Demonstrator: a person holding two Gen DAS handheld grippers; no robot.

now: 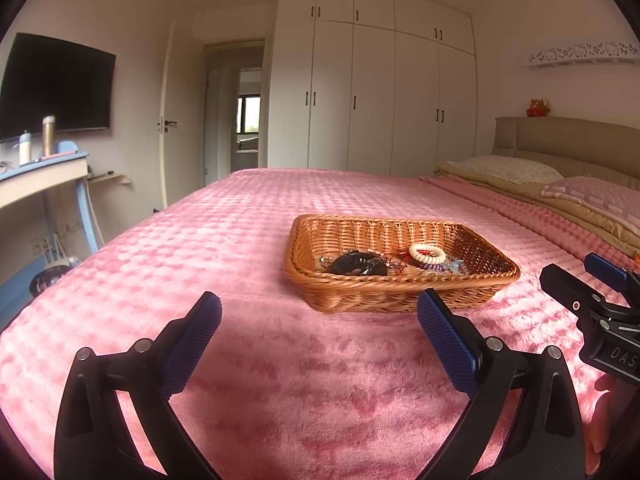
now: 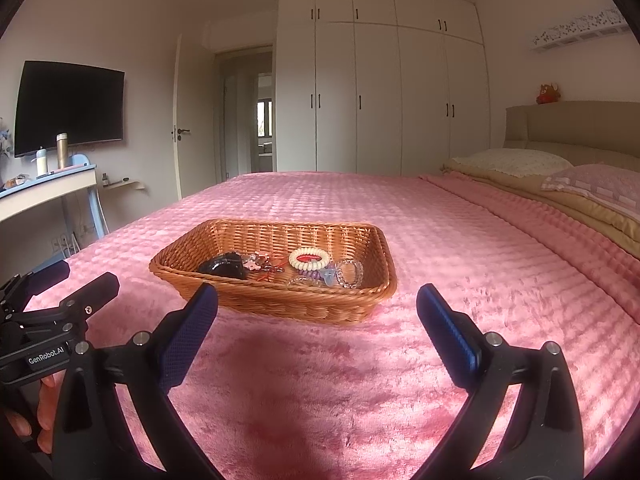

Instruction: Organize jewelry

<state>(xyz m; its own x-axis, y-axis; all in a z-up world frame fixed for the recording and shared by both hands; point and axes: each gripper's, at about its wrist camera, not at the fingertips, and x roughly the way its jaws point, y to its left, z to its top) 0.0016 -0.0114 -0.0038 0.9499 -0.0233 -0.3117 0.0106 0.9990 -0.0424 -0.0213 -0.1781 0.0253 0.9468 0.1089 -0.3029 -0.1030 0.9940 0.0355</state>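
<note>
Both tongs, left (image 1: 318,312) and right (image 2: 317,304), gape empty, near the jewelry basket (image 2: 340,236) ahead.

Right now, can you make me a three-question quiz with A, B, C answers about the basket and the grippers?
1. Where does the wicker basket sit?
A. on the desk
B. on the pink blanket
C. on the floor

2. What colour is the coiled hair tie in it?
A. cream
B. green
C. black

3. How are the left gripper and right gripper?
A. both open
B. both shut
C. one holds a bracelet

Answers: B, pink blanket lies all around it; A, the coil looks cream; A, both jaws spread wide with nothing between them.
</note>
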